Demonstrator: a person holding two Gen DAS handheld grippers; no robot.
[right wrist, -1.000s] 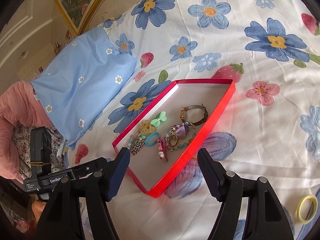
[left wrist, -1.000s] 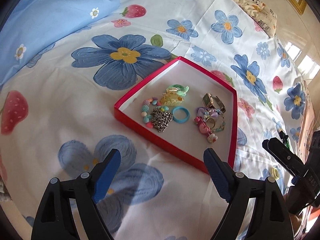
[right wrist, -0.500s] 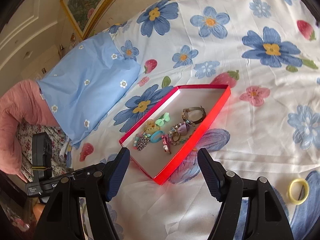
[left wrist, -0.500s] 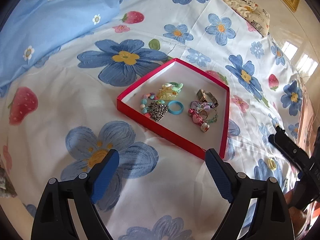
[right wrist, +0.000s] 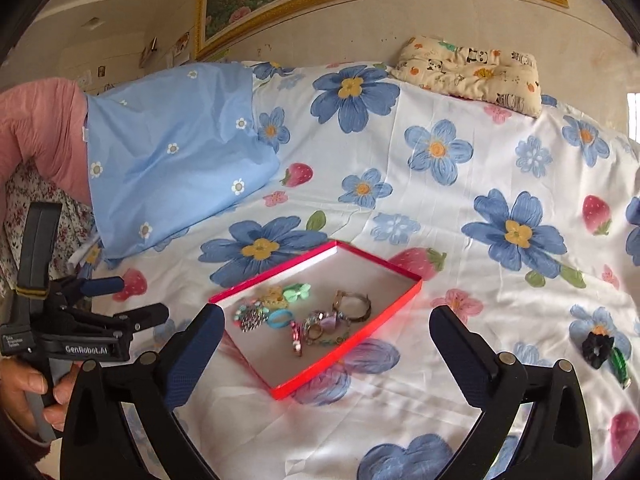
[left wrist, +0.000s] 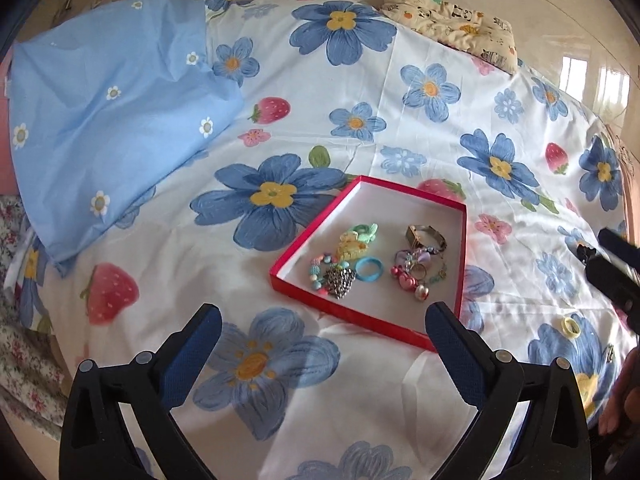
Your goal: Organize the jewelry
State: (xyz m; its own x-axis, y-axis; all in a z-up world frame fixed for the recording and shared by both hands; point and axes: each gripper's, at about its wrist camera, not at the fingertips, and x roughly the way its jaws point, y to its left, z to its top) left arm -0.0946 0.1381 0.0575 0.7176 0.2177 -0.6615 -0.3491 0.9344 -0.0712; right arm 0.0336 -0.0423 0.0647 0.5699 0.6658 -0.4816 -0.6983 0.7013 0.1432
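A shallow red box (left wrist: 362, 321) (right wrist: 370, 322) with a white floor lies on the flowered bedsheet. It holds several pieces of jewelry: a watch (left wrist: 425, 235) (right wrist: 352, 305), a blue ring (left wrist: 369, 269) (right wrist: 279, 317), a yellow claw clip (left wrist: 350, 247), a green bow (right wrist: 297, 291), a metal heart (left wrist: 339, 280) and beaded pieces. A yellow hair tie (left wrist: 571, 326) lies on the sheet right of the box. My left gripper (left wrist: 322, 338) is open and empty, held above the sheet short of the box. My right gripper (right wrist: 326, 336) is open and empty, also short of the box.
A blue pillow (left wrist: 112, 120) (right wrist: 176, 152) lies at the left, a small patterned pillow (left wrist: 452, 36) (right wrist: 468, 72) at the far edge by the wall. A black scrunchie (right wrist: 597, 346) and a green object (right wrist: 620, 364) lie on the sheet at the right.
Both grippers have pulled back and tilted up from the box, so it looks smaller and the wall and pillows have come into view. Both stay open and empty.
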